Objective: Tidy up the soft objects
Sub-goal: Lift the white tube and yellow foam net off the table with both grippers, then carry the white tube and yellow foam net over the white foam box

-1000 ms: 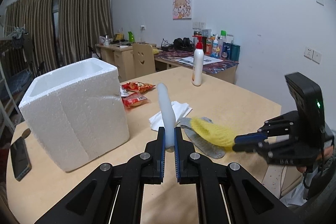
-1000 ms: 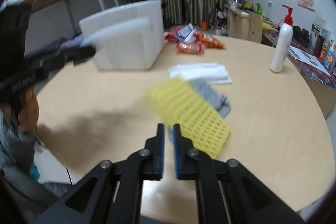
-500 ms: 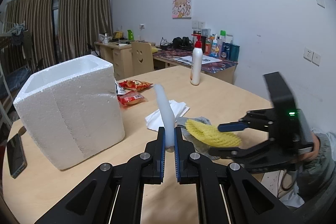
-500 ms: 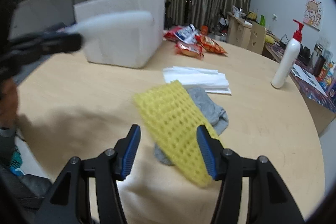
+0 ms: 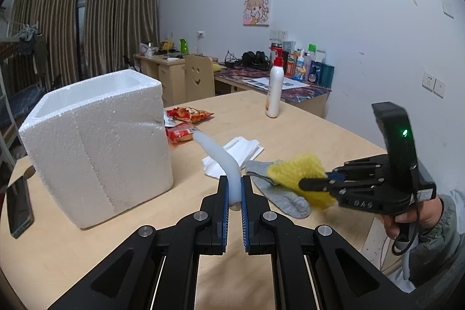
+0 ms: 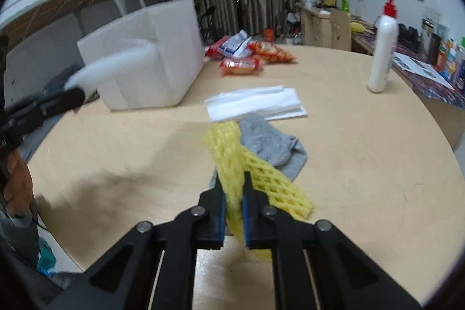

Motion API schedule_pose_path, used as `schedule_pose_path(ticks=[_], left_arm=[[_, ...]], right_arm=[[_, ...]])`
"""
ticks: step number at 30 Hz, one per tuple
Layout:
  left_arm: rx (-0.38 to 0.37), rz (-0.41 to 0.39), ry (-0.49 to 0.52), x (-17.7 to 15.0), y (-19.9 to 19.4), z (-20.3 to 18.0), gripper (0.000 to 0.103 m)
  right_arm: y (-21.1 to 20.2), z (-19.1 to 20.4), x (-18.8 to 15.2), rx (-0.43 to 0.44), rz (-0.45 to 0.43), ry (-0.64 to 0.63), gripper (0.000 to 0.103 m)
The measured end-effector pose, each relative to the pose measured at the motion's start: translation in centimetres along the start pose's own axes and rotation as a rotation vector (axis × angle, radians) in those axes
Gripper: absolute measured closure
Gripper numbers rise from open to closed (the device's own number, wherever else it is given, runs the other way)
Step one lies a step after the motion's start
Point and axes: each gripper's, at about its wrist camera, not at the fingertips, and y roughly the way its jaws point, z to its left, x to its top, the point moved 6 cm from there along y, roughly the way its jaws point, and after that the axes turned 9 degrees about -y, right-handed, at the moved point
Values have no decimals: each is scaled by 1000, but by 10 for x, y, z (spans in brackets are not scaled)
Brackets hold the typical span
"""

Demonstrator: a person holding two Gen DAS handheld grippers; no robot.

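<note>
My left gripper (image 5: 234, 182) is shut on a white foam strip (image 5: 216, 153) that curves up and away toward the white foam box (image 5: 96, 141). My right gripper (image 6: 233, 179) has its jaws closing on a yellow foam net (image 6: 270, 182), whose near edge is pinched between the pads. The net lies over a grey sock (image 6: 267, 138) on the wooden table (image 6: 363, 164). In the left wrist view the right gripper (image 5: 302, 182) comes in from the right, gripping the yellow net (image 5: 296, 167) above the sock (image 5: 279, 199). A hand holds it.
A folded white foam sheet (image 6: 255, 103) lies beyond the sock. Snack packets (image 6: 247, 57) sit beside the box (image 6: 151, 48). A lotion pump bottle (image 6: 382, 54) stands at the far right. A phone (image 5: 19, 205) lies at the table's left edge.
The right gripper's jaws spread wide around the yellow net half a second ago and have now closed on its edge. The left gripper kept still, holding the white strip.
</note>
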Motion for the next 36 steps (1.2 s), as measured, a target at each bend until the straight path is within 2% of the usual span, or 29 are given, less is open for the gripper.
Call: schedule_pose_path(ticks=[6,16,25,36], left_arm=[[-1,-37,0,4,-16,-5,95],[32,-108,-11,9,-54,-17,95],[75,-167,11,14,-88,-30,95],[195,-265,9,26,-132,-26,95]], right_arm=[[-29,-6,11,17,-85,66,91],[-67,16,36,50,-213,44,91],[-96,42,59,120,-320,20,91],[-117,74,81,166,-410,-61,91]])
